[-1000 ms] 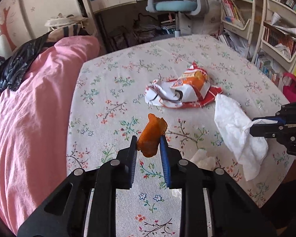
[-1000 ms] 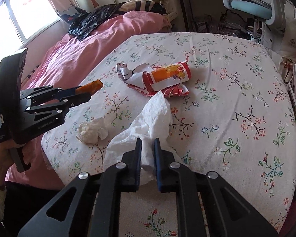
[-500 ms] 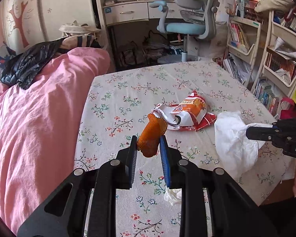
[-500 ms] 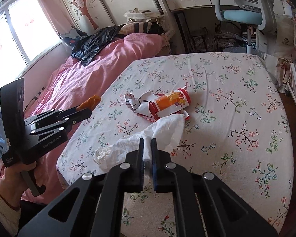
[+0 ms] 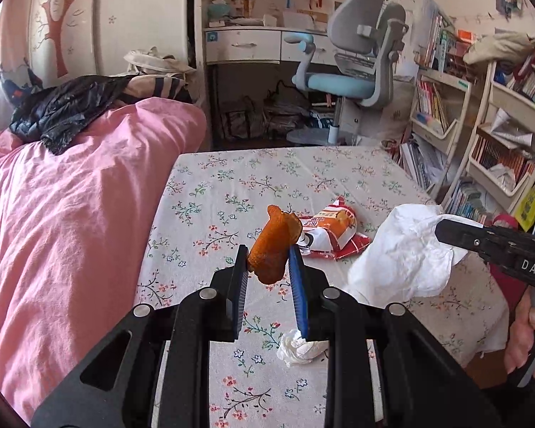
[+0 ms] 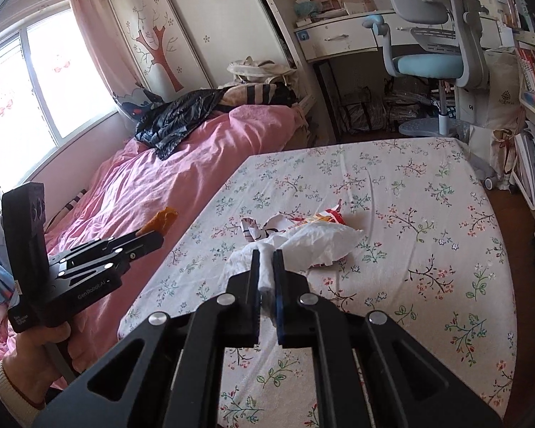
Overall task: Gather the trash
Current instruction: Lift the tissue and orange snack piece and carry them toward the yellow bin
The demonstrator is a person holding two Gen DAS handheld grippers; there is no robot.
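**Two pieces up, two left**

We pinch the orange peel [image 5: 273, 249] in our left gripper [image 5: 267, 278] at frame centre; our right gripper [image 6: 266, 285] clamps the white tissue [image 6: 314, 242]. On the counter [image 5: 214, 192] lie the snack wrapper [image 5: 333, 230] and a crumpled wad [image 5: 299, 347], lower centre.

A floral-sheeted bed [image 5: 267, 178] carries a torn snack wrapper [image 5: 333, 232] and a crumpled tissue ball [image 5: 301, 347].

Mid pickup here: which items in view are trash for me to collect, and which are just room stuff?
Trash:
- orange peel, held in left tool
- white tissue, held in right tool
- snack wrapper
- crumpled tissue ball

Room stuff:
- pink duvet
- black jacket
- desk chair
- bookshelves
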